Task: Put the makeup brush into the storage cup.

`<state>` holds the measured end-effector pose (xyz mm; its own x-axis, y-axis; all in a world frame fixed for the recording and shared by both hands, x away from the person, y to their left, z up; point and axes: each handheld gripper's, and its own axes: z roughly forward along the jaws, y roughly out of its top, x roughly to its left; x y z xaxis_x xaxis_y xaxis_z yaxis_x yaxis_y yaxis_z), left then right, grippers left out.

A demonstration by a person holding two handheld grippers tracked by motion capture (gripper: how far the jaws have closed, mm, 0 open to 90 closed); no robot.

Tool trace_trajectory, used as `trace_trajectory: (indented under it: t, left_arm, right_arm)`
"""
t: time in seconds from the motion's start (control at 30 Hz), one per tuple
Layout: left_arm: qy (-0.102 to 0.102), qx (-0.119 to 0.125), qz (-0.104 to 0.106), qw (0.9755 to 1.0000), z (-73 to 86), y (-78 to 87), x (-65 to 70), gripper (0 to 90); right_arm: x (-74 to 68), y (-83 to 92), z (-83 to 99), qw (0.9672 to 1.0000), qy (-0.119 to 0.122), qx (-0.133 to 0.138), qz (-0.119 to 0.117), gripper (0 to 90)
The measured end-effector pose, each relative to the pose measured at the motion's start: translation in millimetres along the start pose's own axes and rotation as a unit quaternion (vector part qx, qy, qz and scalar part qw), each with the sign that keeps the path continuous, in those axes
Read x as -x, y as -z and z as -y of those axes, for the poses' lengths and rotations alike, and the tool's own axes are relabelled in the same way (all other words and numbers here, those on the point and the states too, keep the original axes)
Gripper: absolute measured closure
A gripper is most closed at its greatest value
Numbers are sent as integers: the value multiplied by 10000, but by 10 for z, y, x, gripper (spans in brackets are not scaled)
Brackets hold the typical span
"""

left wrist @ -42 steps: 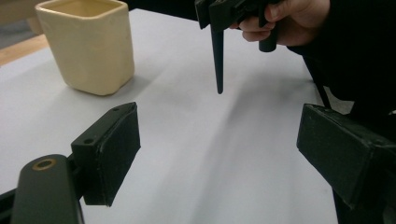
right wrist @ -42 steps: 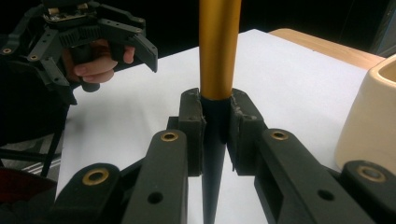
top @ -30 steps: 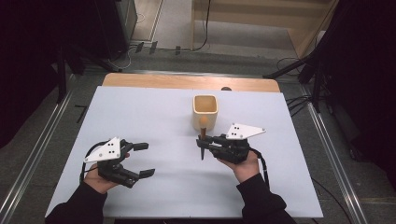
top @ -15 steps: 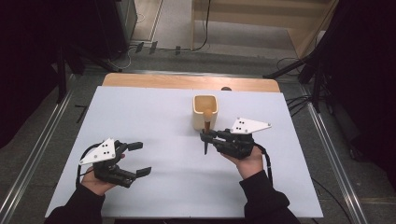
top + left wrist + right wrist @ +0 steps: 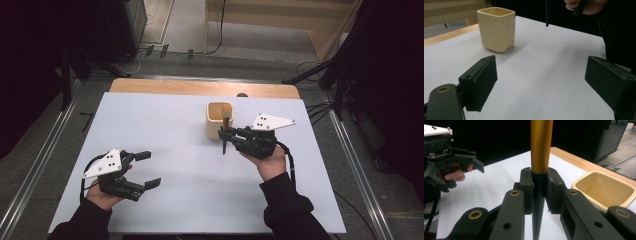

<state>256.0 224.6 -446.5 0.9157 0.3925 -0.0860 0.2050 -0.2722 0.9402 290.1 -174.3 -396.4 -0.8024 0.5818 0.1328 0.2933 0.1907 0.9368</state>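
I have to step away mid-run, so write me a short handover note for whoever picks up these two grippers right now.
Right gripper: shut on the pen with a gold upper barrel and dark tapered tip, held upright, tip down, above the white table just beside the cream square ceramic cup.
Left gripper: open, empty, near the table's front left, away from the cup.
Done: the pen is gripped and off the table.
Left: the pen is not in the cup yet. Probably carry it over the cup's opening, lower it in and release. The cup stands free, so the left gripper may need to steady it.
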Motion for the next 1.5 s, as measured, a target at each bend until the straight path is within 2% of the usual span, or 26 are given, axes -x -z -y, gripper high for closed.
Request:
trace_trajectory:
  t: [0.57, 0.87, 1.13, 1.5]
  left_arm:
    - [61, -3, 15, 10000, 5, 0, -3, 111]
    - [6, 18, -51, 10000, 7, 0, -3, 109]
    - [-35, 48, -40, 10000, 0, 7, -4, 107]
    - [-24, 102, -31, 9999, -6, 26, -7, 108]
  right_arm:
    - [75, -23, -314, 9999, 61, 33, 114, 790]
    - [144, -9, -447, 9997, 37, 104, 204, 790]
    - [223, -36, -551, 9992, 95, 104, 364, 790]
    - [353, -121, -682, 9984, 3, 151, 547, 790]
